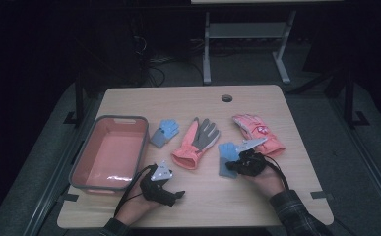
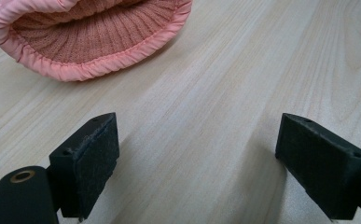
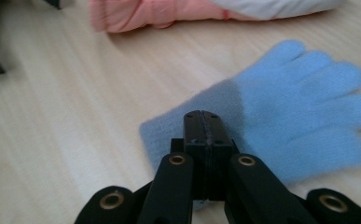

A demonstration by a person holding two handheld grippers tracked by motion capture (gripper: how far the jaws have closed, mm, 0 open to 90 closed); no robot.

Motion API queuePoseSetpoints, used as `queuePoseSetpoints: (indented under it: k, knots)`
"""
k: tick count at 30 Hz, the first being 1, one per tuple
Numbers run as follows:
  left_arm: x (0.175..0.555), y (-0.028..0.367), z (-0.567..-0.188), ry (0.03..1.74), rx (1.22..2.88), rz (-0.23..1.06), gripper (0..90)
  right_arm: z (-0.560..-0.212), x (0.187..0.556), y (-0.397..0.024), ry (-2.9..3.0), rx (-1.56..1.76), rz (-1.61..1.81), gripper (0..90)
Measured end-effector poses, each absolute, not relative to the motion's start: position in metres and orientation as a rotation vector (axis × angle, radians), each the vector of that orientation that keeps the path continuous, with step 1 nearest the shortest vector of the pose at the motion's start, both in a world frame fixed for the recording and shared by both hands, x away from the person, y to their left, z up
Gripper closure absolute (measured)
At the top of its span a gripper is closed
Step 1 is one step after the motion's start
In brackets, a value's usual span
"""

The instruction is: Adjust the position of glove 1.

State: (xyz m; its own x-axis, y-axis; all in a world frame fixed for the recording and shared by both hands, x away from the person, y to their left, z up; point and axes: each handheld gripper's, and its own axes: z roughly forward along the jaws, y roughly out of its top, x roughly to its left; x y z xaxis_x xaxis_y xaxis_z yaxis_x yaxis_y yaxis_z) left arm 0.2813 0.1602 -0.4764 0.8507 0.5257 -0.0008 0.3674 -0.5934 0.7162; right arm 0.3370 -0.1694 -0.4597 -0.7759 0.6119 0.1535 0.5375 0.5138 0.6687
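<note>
Black jaws of the right gripper [image 3: 205, 135] are pressed together over the grey cuff of the small blue glove [image 3: 290, 112], seemingly pinching its edge, though the fabric between the pads is hidden. That glove lies flat on the table [image 1: 276, 201], fingers pointing away. Left gripper [image 2: 197, 163] stands spread, just short of the pink glove's cuff [image 2: 89, 37].

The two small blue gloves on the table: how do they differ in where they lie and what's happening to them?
The blue glove by the bin lies untouched beside the red bin, at a slant, fingers toward the table's far side. The blue glove near the right gripper lies between the two pink gloves, and the right gripper is shut at its grey cuff. The left gripper is open over bare wood. Both gloves are small, knitted, light blue with grey cuffs, and lie flat.
</note>
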Motion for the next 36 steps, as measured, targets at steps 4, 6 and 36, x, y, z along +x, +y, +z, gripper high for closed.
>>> queuePoseSetpoints:
  k: [4, 6, 36]
  knots:
    - [0.281, 0.16, -0.476, 0.645, 2.269, 0.271, 12.6, -0.459, 0.323, -0.166, 2.669, 1.002, 1.125, 89.8]
    - [0.281, 0.16, -0.476, 0.646, 2.269, 0.271, 12.6, -0.459, 0.315, -0.165, 2.682, 0.998, 1.132, 89.8]
    - [0.281, 0.16, -0.476, 0.646, 2.269, 0.272, 12.6, -0.461, 0.315, -0.182, 2.681, 0.991, 1.043, 89.8]
